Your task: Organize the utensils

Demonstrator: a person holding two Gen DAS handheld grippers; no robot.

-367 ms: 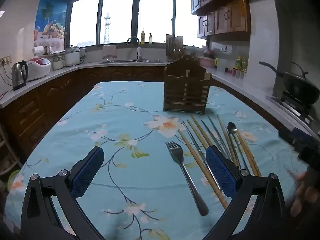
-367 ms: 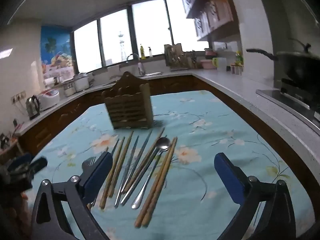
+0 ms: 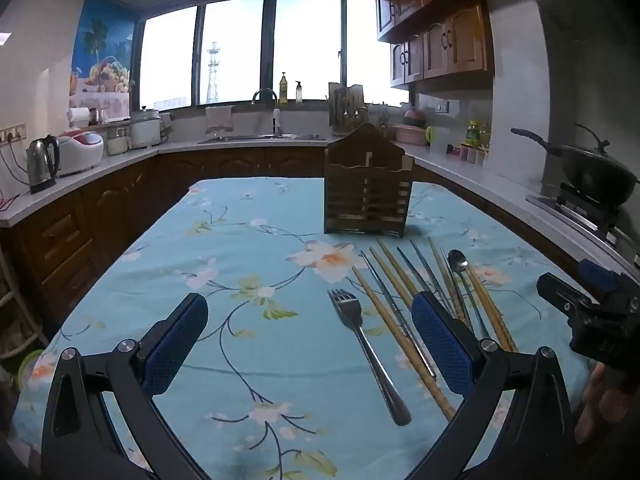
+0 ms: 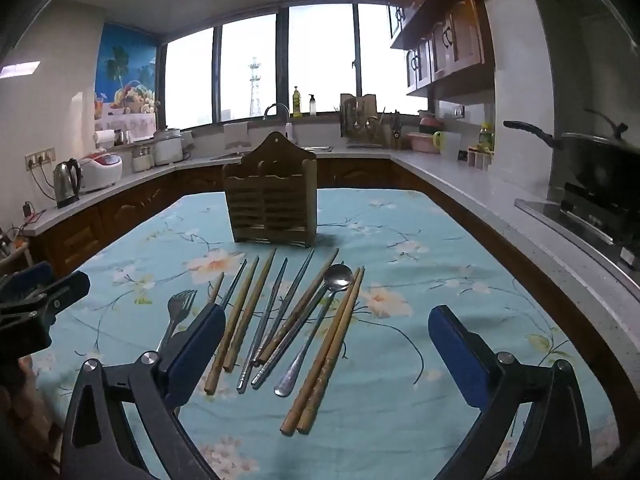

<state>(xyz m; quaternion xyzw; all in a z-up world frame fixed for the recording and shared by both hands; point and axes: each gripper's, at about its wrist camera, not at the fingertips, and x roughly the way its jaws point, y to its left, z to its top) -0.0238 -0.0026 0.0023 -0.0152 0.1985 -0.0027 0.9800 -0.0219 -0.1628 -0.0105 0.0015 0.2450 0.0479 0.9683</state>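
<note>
A brown slatted wooden utensil holder [image 3: 368,196] [image 4: 272,204] stands upright on the floral blue tablecloth. In front of it lie a metal fork [image 3: 362,344] [image 4: 178,312], a metal spoon [image 3: 458,264] [image 4: 316,320], several wooden chopsticks [image 3: 400,336] [image 4: 328,348] and several metal chopsticks [image 4: 266,320], side by side. My left gripper [image 3: 310,336] hovers open above the cloth, left of the fork's handle, with nothing between its blue pads. My right gripper [image 4: 326,350] is open too, low over the near ends of the chopsticks and spoon, holding nothing.
The table [image 3: 224,248] is ringed by kitchen counters [image 4: 472,196]. A kettle [image 3: 40,164] and rice cooker sit on the left counter, a sink under the windows, a black wok [image 4: 592,160] on the stove at right. A hand shows at the left wrist view's right edge.
Both views have shifted only slightly; the grippers stay open and the utensils lie where they were.
</note>
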